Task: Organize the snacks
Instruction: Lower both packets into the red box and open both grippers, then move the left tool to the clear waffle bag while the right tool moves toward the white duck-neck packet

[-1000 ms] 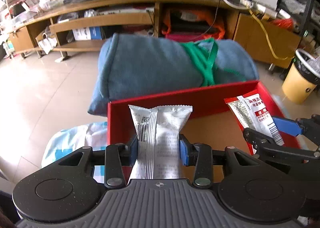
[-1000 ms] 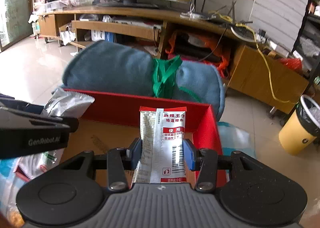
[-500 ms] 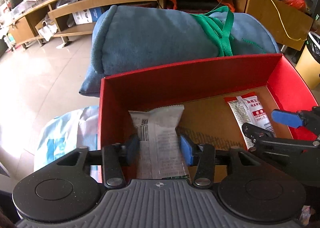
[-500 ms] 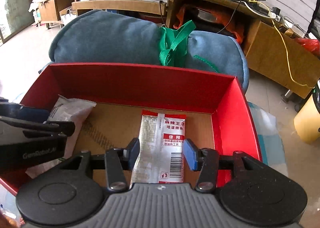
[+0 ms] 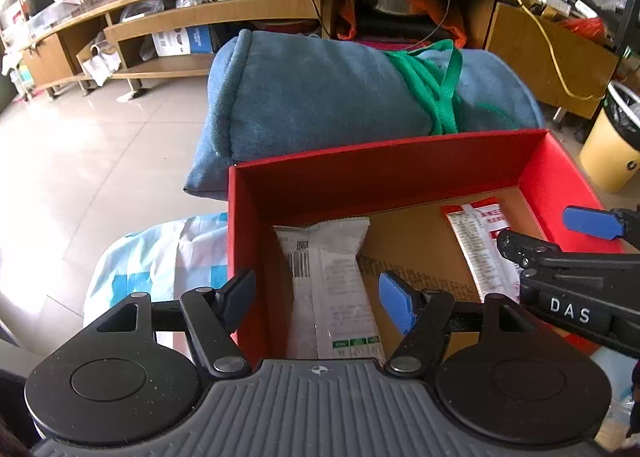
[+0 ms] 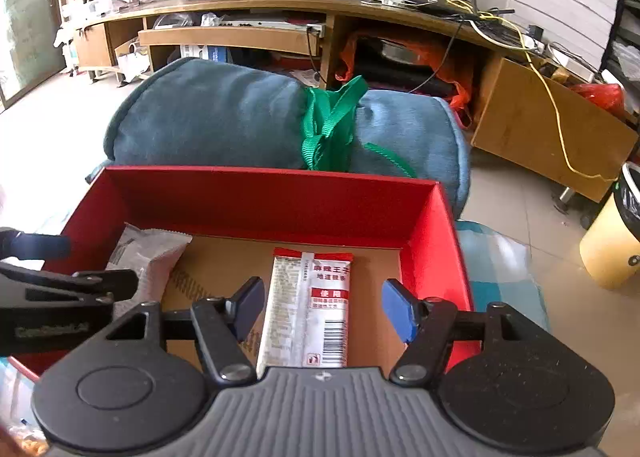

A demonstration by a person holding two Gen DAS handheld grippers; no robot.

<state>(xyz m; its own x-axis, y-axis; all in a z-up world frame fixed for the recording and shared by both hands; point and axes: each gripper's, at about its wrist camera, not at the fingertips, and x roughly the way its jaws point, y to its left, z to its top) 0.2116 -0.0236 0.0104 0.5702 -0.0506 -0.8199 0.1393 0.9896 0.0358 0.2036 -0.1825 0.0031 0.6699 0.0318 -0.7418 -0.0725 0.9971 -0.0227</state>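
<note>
A red open box (image 5: pixel 384 173) (image 6: pixel 272 197) with a brown cardboard floor sits in front of me. A silver-white snack packet (image 5: pixel 332 285) lies flat at its left side, between the spread fingers of my open left gripper (image 5: pixel 318 301); it also shows in the right wrist view (image 6: pixel 146 257). A red-and-white snack packet (image 6: pixel 308 309) lies flat at the box's right side, between the spread fingers of my open right gripper (image 6: pixel 324 311); it also shows in the left wrist view (image 5: pixel 482 249). Neither packet is gripped.
A rolled blue cushion (image 5: pixel 320 97) tied with a green strap (image 5: pixel 436 85) lies just behind the box. A blue-and-white plastic sheet (image 5: pixel 160 257) lies under the box. A wooden TV stand (image 6: pixel 280 17) runs along the back. A yellow bin (image 6: pixel 612 241) stands at the right.
Both grippers lowered their packets into the red box, then opened and let them go. The packets now lie flat on the box floor.
</note>
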